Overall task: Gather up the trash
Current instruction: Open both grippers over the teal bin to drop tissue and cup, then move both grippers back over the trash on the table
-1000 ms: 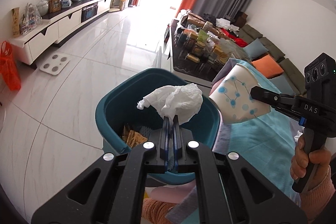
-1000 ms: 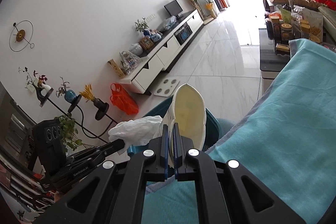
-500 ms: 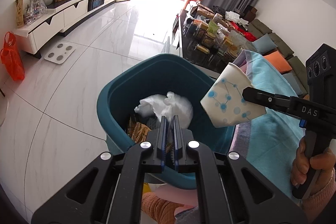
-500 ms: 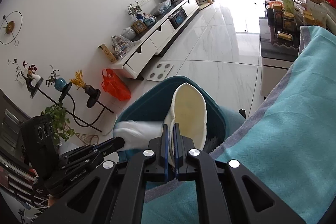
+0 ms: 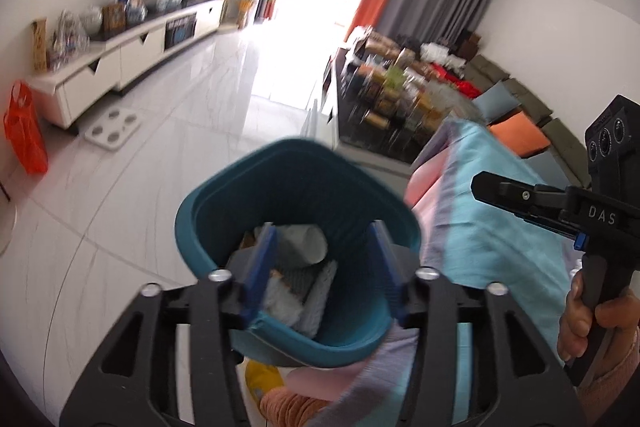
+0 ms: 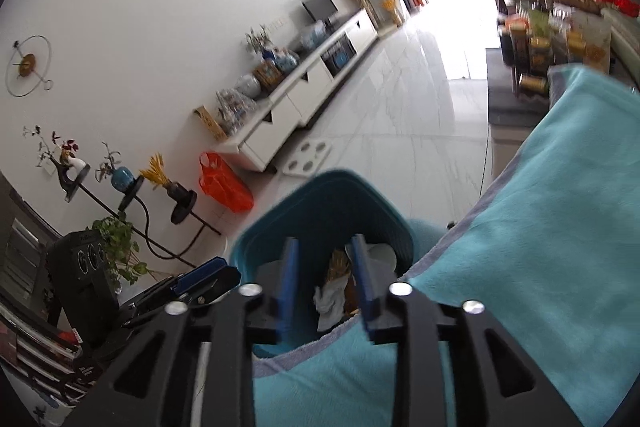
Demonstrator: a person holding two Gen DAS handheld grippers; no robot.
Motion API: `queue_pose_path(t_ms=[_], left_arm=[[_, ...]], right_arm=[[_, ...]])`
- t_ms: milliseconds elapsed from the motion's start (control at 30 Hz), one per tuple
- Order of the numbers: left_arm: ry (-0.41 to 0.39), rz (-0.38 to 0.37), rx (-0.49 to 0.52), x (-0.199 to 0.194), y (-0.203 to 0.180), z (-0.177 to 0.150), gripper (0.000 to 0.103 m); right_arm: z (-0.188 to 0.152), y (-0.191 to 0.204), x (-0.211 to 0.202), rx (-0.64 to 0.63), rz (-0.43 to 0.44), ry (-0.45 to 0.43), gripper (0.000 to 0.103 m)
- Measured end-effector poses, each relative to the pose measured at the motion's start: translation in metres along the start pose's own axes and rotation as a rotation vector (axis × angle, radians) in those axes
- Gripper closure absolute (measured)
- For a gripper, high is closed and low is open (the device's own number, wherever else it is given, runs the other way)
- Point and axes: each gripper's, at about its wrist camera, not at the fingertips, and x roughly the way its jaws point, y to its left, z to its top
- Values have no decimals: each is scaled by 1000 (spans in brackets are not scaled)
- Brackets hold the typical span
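Both pairs of fingers stood apart with nothing between them: the left gripper had its blue pads spread wide and its jaws were opening, and the right gripper had a narrower gap and was opening too. Each hung above the teal waste bin, which stood on the white tiled floor just beside a table edge draped in a turquoise cloth. Inside the bin lay the trash: a white paper cup on its side near the top of the pile, crumpled white tissue lower down, and some brown and orange wrappers, blurred. From the right wrist view the same bin showed between the fingers, with the tissue and a golden-brown wrapper visible in it and the cup's pale rim behind the right-hand pad. A person's hand held the right gripper's handle at the right edge of the left wrist view. An orange plastic bag sat on the floor by a long white TV cabinet, well apart from the bin. A cluttered dark coffee table stood beyond the cloth.
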Motion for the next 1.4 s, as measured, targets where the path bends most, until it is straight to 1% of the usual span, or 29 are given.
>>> queue_pose_path(t_ms=[33,100,200,267,300,367,400,433,500,600,667,767,833,867,933,1033,1133,1200,1300,1400], left_arm=[[-26,-8,15,-7,-8,0,39],[-72,-34,52,-21,-22,-2,33],[-129,-86,111,-40,-50,-5,24],[-147,-143,156,-49,-72,-9,22],[-151,-162,174,-53,-81,-12,21],[-159,-205,218,-58,-103,-17,20],[-164,-224,247,-60,-118,-22,19],[-162,-256,272,-62,-134,-29,19],[-142,-324,300,-62,-157,-38,19],[-108,-390,365,-58,-194,-56,19],[-73,-434,411,-53,-219,-70,19],[-33,-473,466,-45,-249,-88,19],[-8,-486,494,-38,-267,-99,19],[2,-492,501,-37,-270,-103,19],[31,-510,528,-28,-287,-110,20],[65,-503,570,-28,-300,-125,21],[109,-489,594,-18,-311,-131,23],[140,-481,604,-12,-318,-133,26],[173,-482,618,-3,-330,-135,29],[194,-478,624,4,-338,-136,32]], right_arm=[[-1,1,-9,-8,4,-18,66],[-2,3,-29,-21,4,-56,65],[-8,2,-63,-41,-1,-120,56],[-13,0,-85,-53,-12,-153,53],[-18,-1,-100,-58,-24,-174,51],[-28,-4,-129,-72,-53,-212,49],[-33,-7,-141,-77,-65,-232,47],[-40,-10,-156,-75,-74,-255,44],[-52,-21,-184,-71,-101,-290,44],[-75,-42,-227,-32,-165,-344,43],[-95,-60,-257,13,-229,-377,43],[-126,-88,-289,95,-324,-396,43],[-145,-102,-303,147,-373,-394,43],[-156,-113,-312,180,-401,-394,43],[-173,-125,-322,229,-430,-393,43],[-194,-138,-332,284,-455,-393,43],[-214,-146,-336,312,-458,-378,42],[-224,-149,-335,329,-440,-364,42],[-238,-145,-329,335,-419,-333,35],[-252,-145,-327,331,-401,-302,35]])
